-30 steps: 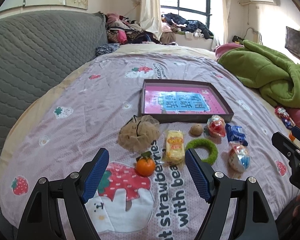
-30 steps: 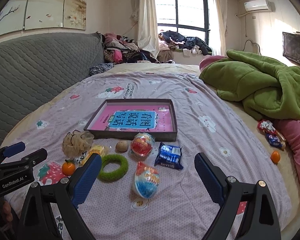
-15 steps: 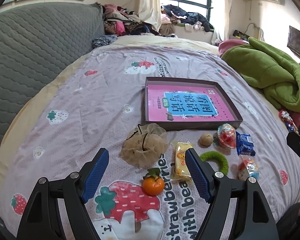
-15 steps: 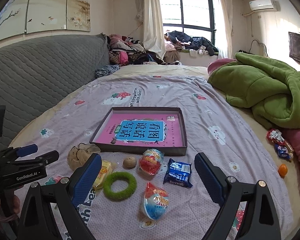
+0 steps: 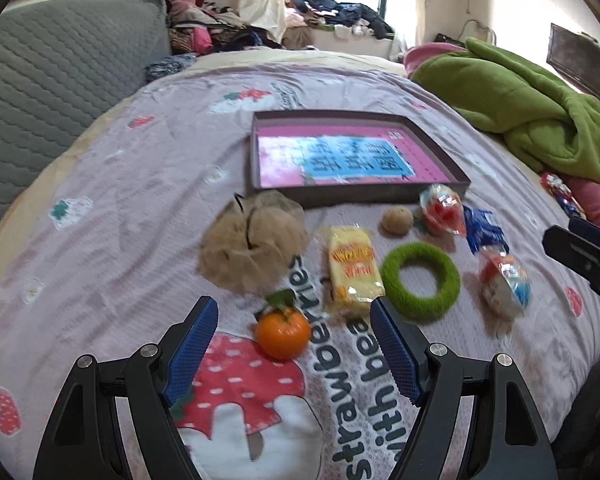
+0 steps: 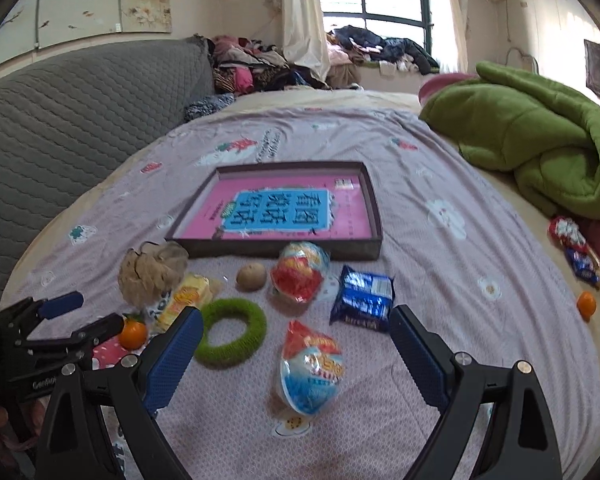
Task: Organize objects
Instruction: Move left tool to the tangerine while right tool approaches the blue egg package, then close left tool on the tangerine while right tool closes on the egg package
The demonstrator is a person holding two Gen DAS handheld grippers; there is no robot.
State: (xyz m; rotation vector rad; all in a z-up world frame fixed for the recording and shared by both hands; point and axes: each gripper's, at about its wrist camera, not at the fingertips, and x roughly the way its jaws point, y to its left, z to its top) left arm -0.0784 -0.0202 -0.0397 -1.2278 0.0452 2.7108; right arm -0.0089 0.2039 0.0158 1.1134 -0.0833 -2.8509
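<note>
Nearest the left claw [image 5: 292, 344], which is held spread wide and empty above the bed [image 5: 112, 216], a small orange [image 5: 282, 332] with a green leaf is seen lying between the blue pads, not yet touched. It is judged firm, round and liable to roll on the soft cover, so it is best taken across its widest part, below the leaf. The right claw [image 6: 296, 354] is likewise held spread and empty, with a blue-and-red snack bag [image 6: 310, 372] lying between its pads; this bag is judged light, puffy and slippery, and is best pinched across its middle. Just beyond are found a green fuzzy ring [image 6: 230, 332], soft and easily gripped on one side of its band, a yellow packet [image 5: 352, 268], and a blue wrapper [image 6: 362, 298], thin and crinkly. Farther on, a beige mesh puff [image 5: 252, 242], very light and squashy, a small brown nut [image 6: 251, 276] and a red-topped bag [image 6: 298, 274] are ranged near the front wall of the tray [image 6: 284, 249], with the red-topped bag touching or almost touching that wall. The tray is set about mid-bed, a pink printed sheet lining its floor; none of the loose things is seen in it yet. A green blanket [image 6: 540, 148] is heaped toward the bed's far right edge
</note>
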